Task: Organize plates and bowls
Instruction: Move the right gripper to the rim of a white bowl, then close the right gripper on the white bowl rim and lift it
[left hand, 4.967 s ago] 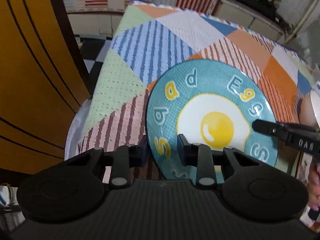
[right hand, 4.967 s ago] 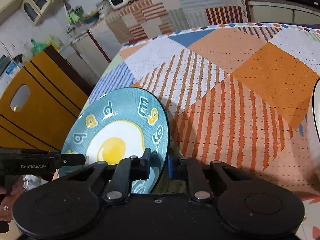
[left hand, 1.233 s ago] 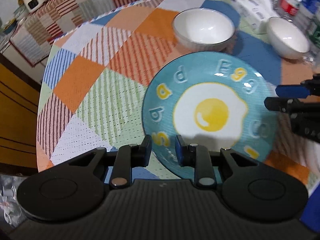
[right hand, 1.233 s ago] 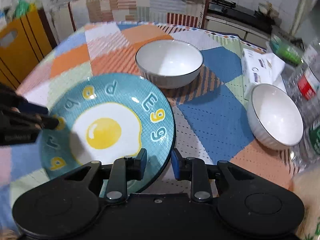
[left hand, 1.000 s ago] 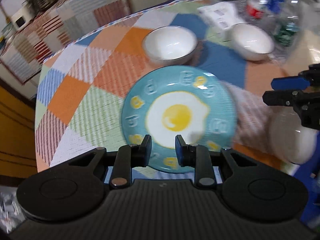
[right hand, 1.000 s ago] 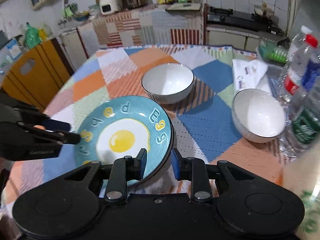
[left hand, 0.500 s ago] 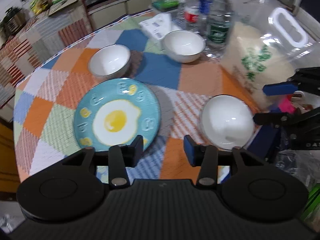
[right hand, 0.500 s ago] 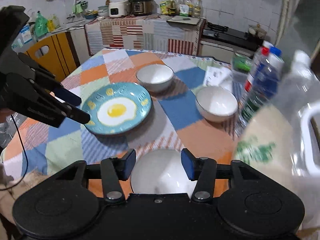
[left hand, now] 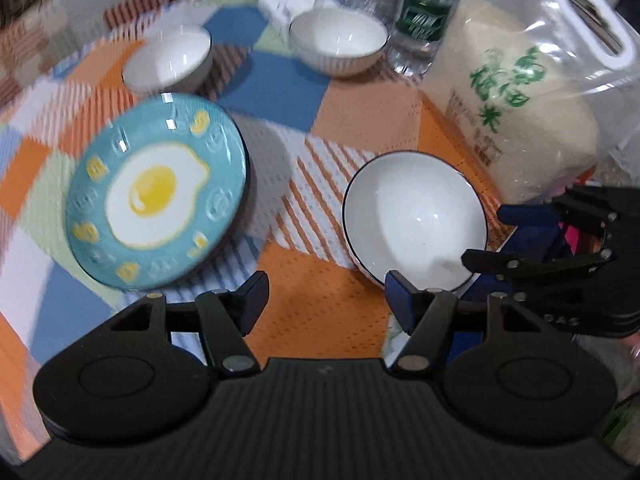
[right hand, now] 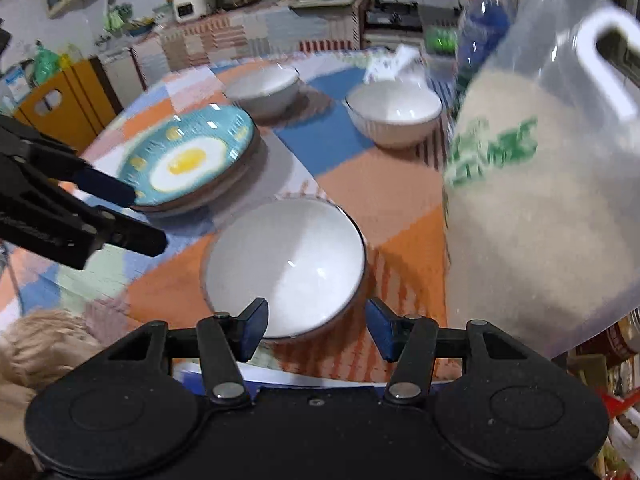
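Patchwork-covered worktop [left hand: 320, 320] carries an egg plate [left hand: 156, 196], three white bowls [left hand: 416, 216], a rice bag [left hand: 516, 92] and bottles [left hand: 424, 4].

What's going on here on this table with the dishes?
A person is tidying dishes with a claw in each hand. Both the left claw and the right claw are open and holding nothing. The blue egg plate lies flat on the checked tablecloth. The nearest white bowl sits just ahead of the right claw, and two more bowls stand further back.
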`<state>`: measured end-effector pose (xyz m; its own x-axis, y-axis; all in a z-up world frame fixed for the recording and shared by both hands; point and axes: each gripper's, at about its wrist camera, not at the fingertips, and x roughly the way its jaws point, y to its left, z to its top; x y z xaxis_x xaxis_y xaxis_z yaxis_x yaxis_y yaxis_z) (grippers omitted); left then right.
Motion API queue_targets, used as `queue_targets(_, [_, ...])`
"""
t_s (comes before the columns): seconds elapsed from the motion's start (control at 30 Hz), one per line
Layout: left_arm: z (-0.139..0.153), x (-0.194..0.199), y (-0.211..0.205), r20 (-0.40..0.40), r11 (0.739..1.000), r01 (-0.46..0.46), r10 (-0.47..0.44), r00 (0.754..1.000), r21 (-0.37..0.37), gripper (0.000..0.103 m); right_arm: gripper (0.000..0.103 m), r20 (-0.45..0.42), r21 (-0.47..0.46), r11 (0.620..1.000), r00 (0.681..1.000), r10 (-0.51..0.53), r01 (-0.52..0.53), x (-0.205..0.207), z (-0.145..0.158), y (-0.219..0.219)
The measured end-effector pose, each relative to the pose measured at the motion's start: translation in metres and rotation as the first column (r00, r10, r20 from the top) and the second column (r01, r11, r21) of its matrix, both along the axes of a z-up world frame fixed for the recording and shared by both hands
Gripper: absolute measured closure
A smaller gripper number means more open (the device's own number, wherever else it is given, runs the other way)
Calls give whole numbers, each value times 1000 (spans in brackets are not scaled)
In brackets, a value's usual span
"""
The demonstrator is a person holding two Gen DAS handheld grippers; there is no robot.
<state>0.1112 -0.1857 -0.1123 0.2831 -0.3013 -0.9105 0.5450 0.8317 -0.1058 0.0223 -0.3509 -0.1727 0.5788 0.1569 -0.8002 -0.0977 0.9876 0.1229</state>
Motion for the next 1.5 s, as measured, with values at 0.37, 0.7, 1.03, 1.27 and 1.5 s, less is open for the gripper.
queue_targets(0.37, [-41, 10, -25, -20, 999, -38, 38, 999, 21, 52, 64, -72, 104, 993, 996, -48, 55, 18, -17, -12])
queue_targets(0.7, [-43, 11, -21, -54, 996, -83, 81, 995, -31, 91, 89, -88, 126, 989, 994, -65, 76, 34, -18, -16])
queue_targets(1.03, [-15, 30, -12, -75, 990, -132, 128, 989, -49, 91, 89, -36, 64, 998, 999, -14, 17, 50, 16, -6])
queue_targets(1.27, [-1, 53, -15, -24, 990, -142, 142, 990, -21, 91, 91, -3, -9, 1000, 1000, 18, -18, 77, 34, -1])
queue_targets(1.5, [-21, 84, -18, -87, 984, -179, 179, 980, -2, 91, 91, -26, -53, 998, 999, 36, -37, 106, 30, 2])
